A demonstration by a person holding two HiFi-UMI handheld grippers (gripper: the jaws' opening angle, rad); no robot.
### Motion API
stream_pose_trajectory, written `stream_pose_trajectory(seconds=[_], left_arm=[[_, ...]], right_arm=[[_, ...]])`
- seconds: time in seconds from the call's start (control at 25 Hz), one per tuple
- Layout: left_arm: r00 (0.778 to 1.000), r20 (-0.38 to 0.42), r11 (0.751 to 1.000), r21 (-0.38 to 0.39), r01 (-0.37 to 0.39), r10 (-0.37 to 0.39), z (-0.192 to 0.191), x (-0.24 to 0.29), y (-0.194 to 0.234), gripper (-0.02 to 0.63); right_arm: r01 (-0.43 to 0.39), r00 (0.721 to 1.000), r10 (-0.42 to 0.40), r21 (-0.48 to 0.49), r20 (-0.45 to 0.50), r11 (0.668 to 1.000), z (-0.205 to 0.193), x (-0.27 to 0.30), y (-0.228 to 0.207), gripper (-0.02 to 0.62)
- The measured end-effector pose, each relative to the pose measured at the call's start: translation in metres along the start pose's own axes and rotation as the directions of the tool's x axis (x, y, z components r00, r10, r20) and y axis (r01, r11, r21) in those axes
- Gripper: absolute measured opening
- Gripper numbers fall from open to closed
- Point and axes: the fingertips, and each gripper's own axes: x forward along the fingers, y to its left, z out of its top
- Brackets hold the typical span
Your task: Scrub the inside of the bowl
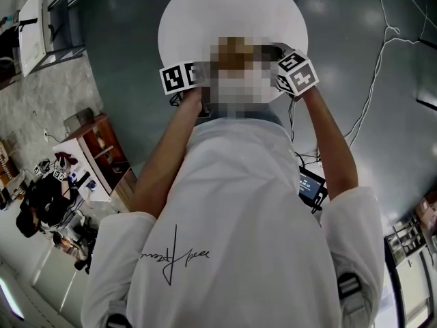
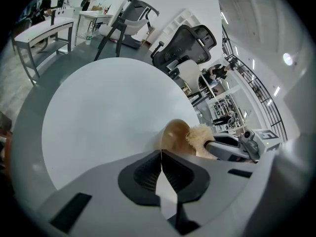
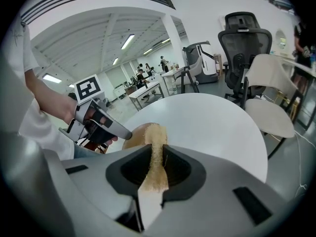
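Left tongs (image 2: 161, 153) are closed tight, pinching the rim of the brown wooden bowl (image 2: 174, 134). The bowl is tilted up on edge over the near part of the round white counter (image 2: 108, 112). Right tongs (image 3: 157, 149) clamp a tan fibrous scrub pad (image 3: 155, 174), whose far end lies against the bowl's inner face.

**Open hall, grey floor, white ceiling**

A round white table (image 1: 205, 5) stands on a glossy grey floor (image 1: 123, 26) crossed by loose cables (image 1: 386, 26). Beyond it are a black office chair (image 3: 244, 38) and a white chair (image 3: 269, 107). White desks (image 2: 44, 31) stand further off. Strip lights (image 3: 127, 42) glow on the ceiling, and a railed mezzanine (image 2: 256, 90) runs overhead.
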Motion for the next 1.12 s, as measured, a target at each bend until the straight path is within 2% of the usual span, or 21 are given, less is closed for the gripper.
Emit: stream_pose_trajectory(seconds=[0.24,0.68,1.12], left_arm=[[1.000,-0.008,0.999,0.043,-0.002,0.003,0.003,-0.001,-0.002,0.012],[0.999,0.023,0.999,0.036,0.024,-0.025,0.007,-0.006,0.000,0.013],[0.998,0.047,0.999,0.023,0.034,-0.035,0.011,-0.006,0.002,0.139]], right_arm=[[0.009,1.000,-0.010,0.009,0.012,1.000,0.009,0.004,-0.004,0.080],[0.002,1.000,-0.003,0.020,0.023,1.000,0.011,0.011,-0.005,0.080],[-0.011,1.000,0.010,0.023,0.029,1.000,0.015,0.011,-0.008,0.080]])
